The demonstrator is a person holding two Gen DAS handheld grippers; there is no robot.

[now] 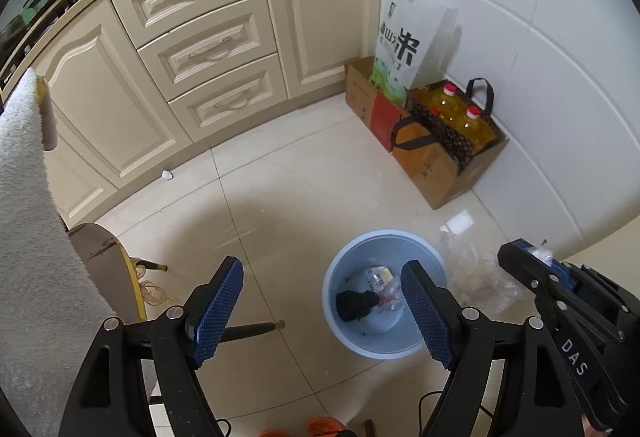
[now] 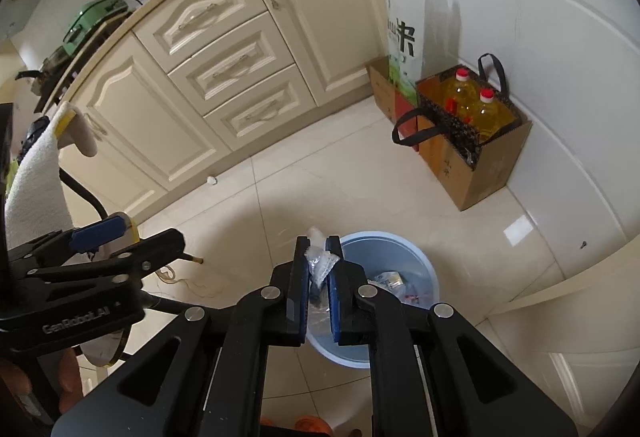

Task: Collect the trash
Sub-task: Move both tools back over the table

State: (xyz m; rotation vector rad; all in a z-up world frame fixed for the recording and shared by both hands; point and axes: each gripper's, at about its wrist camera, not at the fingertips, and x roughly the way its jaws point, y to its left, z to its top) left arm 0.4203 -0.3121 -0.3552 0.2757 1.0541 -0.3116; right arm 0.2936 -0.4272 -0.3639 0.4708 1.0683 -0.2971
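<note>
- Right gripper (image 2: 318, 265) is pressed together on a clear plastic wrapper (image 2: 320, 261); the pads pinch its crumpled upper part, the rest hangs below between the fingers.
- In the left view the wrapper (image 1: 476, 273) trails as a limp film from the right gripper (image 1: 532, 257), just beside the bin's right rim.
- Likely reason for the hold: the wrapper is carried over the blue bin (image 2: 424, 265) for a drop; in the right view the pinch sits above the bin's left rim, not yet centred.
- Bin (image 1: 344, 269) stands on the floor (image 1: 280, 189) and already holds trash: a black lump (image 1: 354, 304) and small wrappers (image 1: 380, 277).
- Left gripper (image 1: 322, 311) is spread wide, holds nothing and touches nothing; it hovers near the bin, probably free for the next pickup.
- One more piece left: a small white scrap (image 1: 167, 175) lies on the floor at the foot of the cabinet (image 1: 224, 49), well apart from the bin.
- Risk: the light film may cling to a pad or fall outside the rim.
- Cardboard box (image 1: 440, 173) with oil bottles (image 1: 464, 113) stands against the wall, not trash by the look of it.
</note>
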